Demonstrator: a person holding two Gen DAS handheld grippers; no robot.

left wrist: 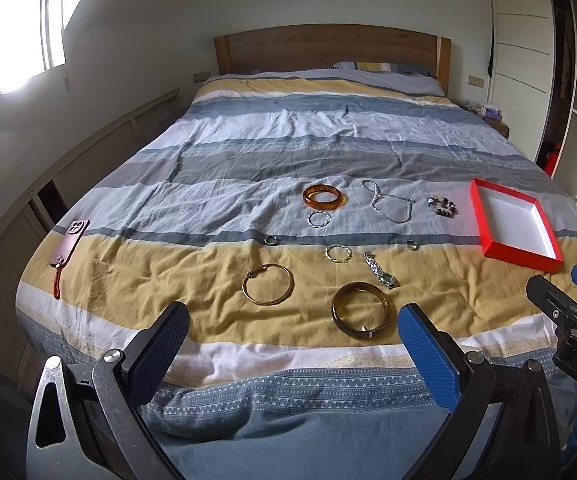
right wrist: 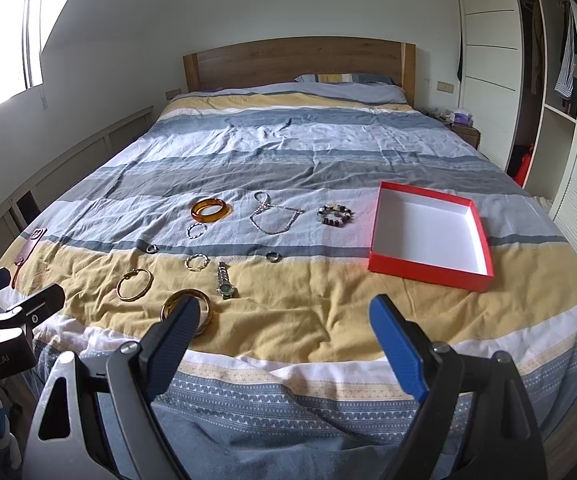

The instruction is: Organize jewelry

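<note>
Several jewelry pieces lie on the striped bed: an amber bangle [left wrist: 324, 197] [right wrist: 211, 209], a silver chain necklace [left wrist: 390, 202] [right wrist: 274, 216], a beaded bracelet [left wrist: 442, 207] [right wrist: 335, 214], a thin gold bangle [left wrist: 267, 284] [right wrist: 134, 284], a dark bangle [left wrist: 360, 309] [right wrist: 204, 307], a watch [left wrist: 380, 270] [right wrist: 225, 280] and small rings [left wrist: 271, 240]. An empty red box [left wrist: 516, 226] [right wrist: 432, 236] with a white inside sits at the right. My left gripper [left wrist: 294, 334] is open and empty above the bed's near edge. My right gripper [right wrist: 288, 328] is open and empty, right of the dark bangle.
A phone in a pink case [left wrist: 70, 244] [right wrist: 32, 242] with a strap lies at the bed's left edge. The wooden headboard [left wrist: 330, 48] and pillows are at the far end. A wardrobe [right wrist: 488, 60] stands at the right, a low cabinet along the left wall.
</note>
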